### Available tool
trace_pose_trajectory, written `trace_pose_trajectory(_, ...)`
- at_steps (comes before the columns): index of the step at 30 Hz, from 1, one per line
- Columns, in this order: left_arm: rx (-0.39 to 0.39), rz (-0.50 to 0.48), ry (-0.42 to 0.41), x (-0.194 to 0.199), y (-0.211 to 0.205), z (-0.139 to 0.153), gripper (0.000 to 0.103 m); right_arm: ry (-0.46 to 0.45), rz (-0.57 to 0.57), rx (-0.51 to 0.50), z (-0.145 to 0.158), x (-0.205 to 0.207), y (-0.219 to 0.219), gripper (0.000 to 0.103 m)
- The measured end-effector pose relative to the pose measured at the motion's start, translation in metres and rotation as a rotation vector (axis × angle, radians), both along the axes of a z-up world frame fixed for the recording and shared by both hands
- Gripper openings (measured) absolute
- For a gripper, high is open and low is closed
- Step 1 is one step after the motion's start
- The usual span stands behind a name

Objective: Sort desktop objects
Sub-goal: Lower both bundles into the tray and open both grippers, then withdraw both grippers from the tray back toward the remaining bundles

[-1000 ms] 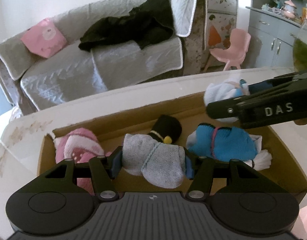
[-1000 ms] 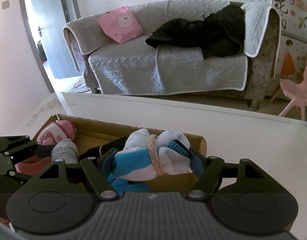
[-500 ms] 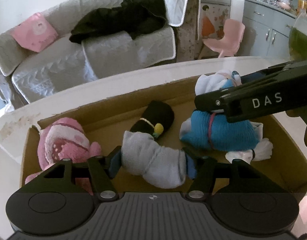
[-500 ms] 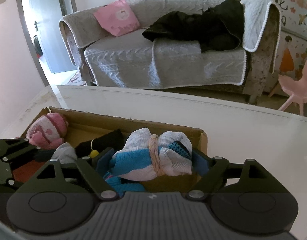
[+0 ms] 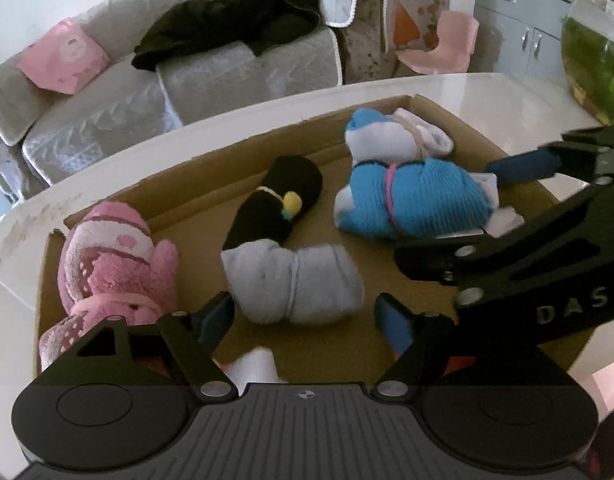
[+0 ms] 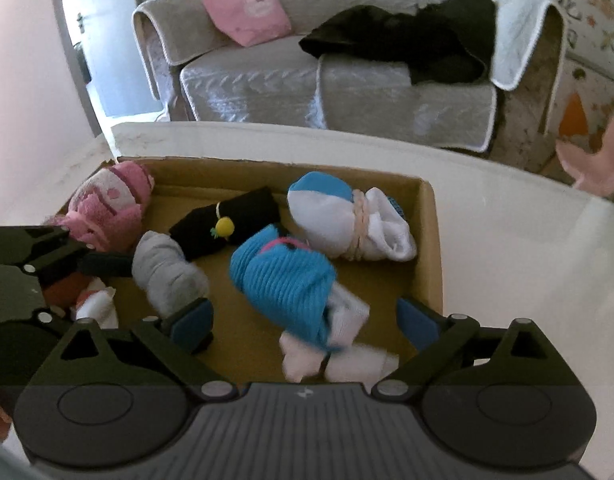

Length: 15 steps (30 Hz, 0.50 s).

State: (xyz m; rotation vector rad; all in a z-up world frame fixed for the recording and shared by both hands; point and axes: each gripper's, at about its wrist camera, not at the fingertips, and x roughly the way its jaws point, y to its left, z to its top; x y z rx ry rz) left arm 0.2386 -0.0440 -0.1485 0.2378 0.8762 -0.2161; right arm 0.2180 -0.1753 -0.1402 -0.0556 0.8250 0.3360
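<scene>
A cardboard box on the white table holds several rolled sock bundles. My left gripper is open just above the grey bundle, which lies loose in the box. My right gripper is open above the blue bundle; it also shows in the left wrist view. The white and blue bundle lies in the box's far right corner. A black bundle and a pink bundle lie in the box too.
A glass bowl with green contents stands at the table's right edge. A grey sofa with a pink cushion and dark clothing stands beyond the table. A pink child's chair stands by grey cabinets.
Both grippers have opened. The grey bundle left my left gripper and the white and blue bundle left my right gripper; both now lie in the box. Both cameras have risen.
</scene>
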Motion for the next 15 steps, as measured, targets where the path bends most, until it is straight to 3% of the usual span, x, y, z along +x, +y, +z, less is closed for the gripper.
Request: trace_pose_trajectory(15,0.002,-0.009,-0.010,-0.063,-0.001,0.004,0.087,-0.024,-0.125,0.110,0.006,-0.067,-0.014,0.098)
